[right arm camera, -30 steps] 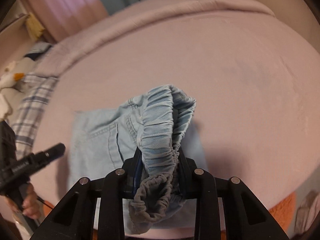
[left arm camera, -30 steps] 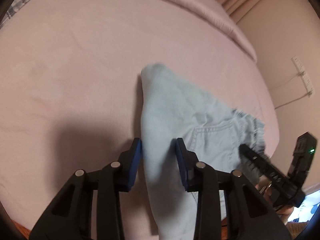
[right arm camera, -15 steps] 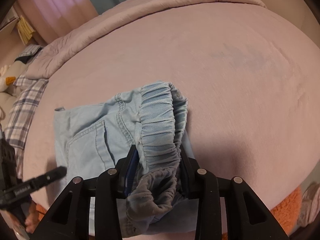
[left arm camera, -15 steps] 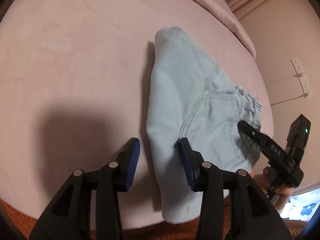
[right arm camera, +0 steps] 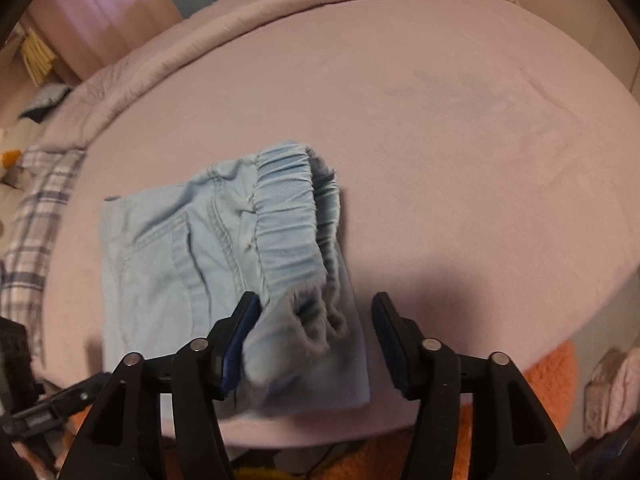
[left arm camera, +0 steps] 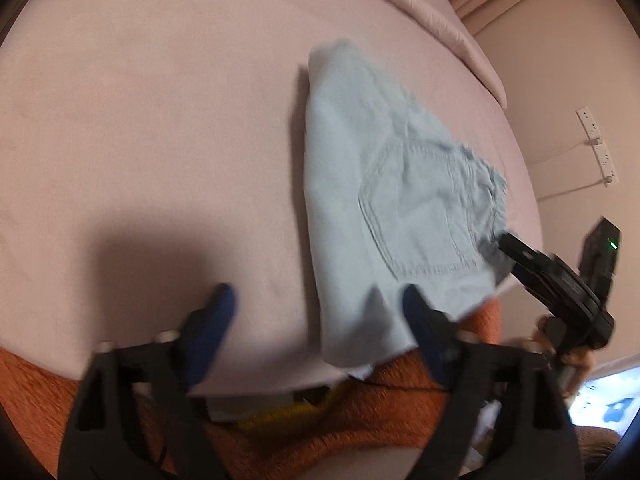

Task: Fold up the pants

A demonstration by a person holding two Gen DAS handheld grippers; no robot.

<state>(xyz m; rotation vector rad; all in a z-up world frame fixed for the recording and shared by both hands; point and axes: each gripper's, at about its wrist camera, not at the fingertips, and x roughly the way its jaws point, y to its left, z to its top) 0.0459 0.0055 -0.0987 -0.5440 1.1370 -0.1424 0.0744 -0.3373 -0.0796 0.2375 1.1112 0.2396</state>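
Light blue denim pants lie folded in a compact stack on the pink bed, near its front edge. A back pocket faces up. In the right wrist view the pants show their elastic waistband on top at the near end. My left gripper is open, its jaws wide apart over the stack's near edge, holding nothing. My right gripper is open; the waistband lies loose between its jaws. The right gripper also shows in the left wrist view, at the pants' right side.
An orange fuzzy cover hangs below the bed's front edge. A plaid pillow lies at the far left of the bed. A wall with a power strip stands to the right. A rolled duvet edge runs along the back.
Both grippers have opened wide and pulled back toward the bed's front edge. The right gripper has let go of the waistband, which now rests on the folded stack.
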